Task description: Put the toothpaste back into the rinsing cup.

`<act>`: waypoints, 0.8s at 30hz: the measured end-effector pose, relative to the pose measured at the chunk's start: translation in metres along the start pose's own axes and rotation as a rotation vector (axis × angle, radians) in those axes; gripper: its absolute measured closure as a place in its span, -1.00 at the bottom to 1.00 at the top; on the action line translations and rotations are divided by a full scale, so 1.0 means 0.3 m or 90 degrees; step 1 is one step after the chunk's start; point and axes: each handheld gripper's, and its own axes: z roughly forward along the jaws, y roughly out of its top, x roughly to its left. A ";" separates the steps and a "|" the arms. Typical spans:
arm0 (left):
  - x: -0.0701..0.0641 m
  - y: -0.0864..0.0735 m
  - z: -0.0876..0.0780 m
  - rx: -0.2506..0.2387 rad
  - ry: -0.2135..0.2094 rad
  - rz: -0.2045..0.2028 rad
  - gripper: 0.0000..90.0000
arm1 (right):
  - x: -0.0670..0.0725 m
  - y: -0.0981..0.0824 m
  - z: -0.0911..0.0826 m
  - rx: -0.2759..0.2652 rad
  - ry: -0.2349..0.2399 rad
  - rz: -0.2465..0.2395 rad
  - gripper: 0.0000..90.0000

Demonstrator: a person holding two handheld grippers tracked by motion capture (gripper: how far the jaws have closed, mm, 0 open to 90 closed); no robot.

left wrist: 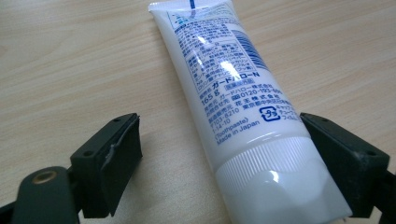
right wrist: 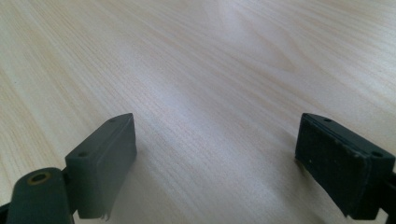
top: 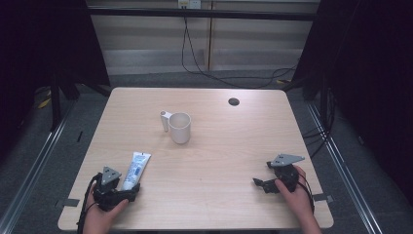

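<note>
Left gripper view, toothpaste tube (left wrist: 233, 93) between open hand-held gripper (left wrist: 233, 154) jaws

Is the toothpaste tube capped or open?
Capped: the toothpaste tube lies flat on the table, with its ribbed white cap on, between the left claw's open jaws.

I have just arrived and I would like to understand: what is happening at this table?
A person holds a gripper in each hand at a light wooden table. The left gripper stands open around the cap end of a white plastic toothpaste tube lying flat, one pad beside the cap, not clamped. The right gripper is open over bare wood. A white handled cup stands farther back.
</note>
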 end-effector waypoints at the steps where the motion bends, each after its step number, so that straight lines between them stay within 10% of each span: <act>1: 0.000 0.000 0.000 0.000 0.000 0.000 -0.67 | 0.000 0.000 0.000 0.000 0.000 0.000 -0.73; 16: -0.004 0.004 0.000 0.003 0.003 -0.009 -0.66 | 0.000 0.000 0.000 0.000 0.000 0.000 -0.73; 24: -0.004 0.043 -0.003 0.070 0.006 -0.005 -0.62 | 0.000 0.000 0.000 0.000 0.000 0.000 -0.73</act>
